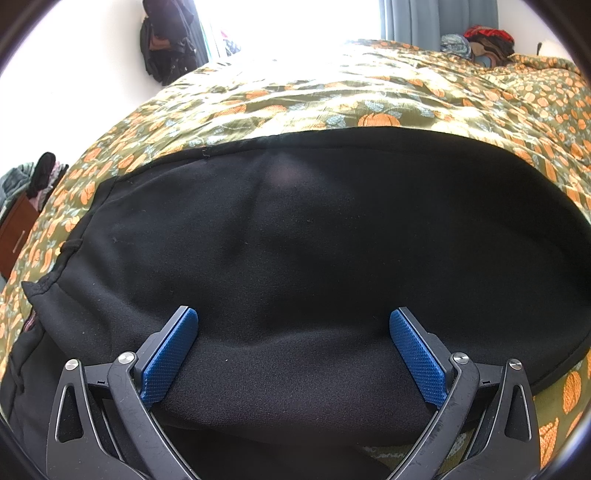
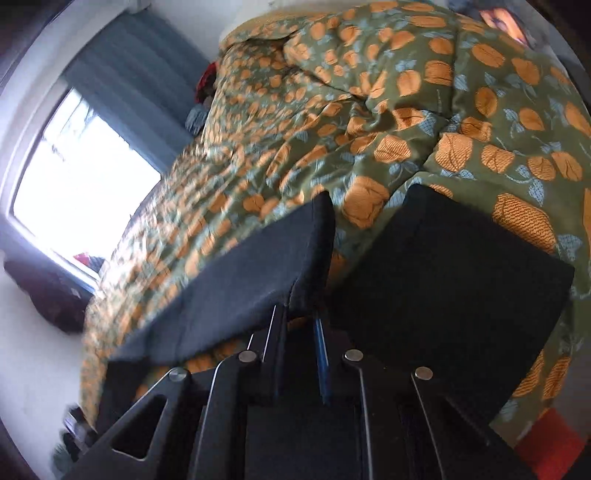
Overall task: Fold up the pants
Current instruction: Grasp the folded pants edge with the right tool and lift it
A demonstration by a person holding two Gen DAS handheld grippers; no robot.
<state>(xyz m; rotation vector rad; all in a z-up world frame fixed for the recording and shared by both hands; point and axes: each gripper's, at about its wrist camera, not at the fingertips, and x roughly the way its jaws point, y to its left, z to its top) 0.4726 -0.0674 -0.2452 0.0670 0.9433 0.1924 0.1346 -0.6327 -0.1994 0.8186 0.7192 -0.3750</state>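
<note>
Black on green and orange
Black pants (image 1: 295, 229) lie on an olive-green bedspread (image 1: 332, 99) printed with orange fruit and pale blue leaves; gripper pads (image 1: 170, 354) are blue, the curtain (image 2: 136, 99) grey-blue

Ahead of the tool a bed spreads under an olive bedspread (image 1: 369, 92) printed with orange pumpkins. Beyond it a bright window (image 1: 288, 22) glares, grey curtain (image 1: 410, 18) beside. Dark clothes (image 1: 166, 40) hang on the white wall, far left.
</note>
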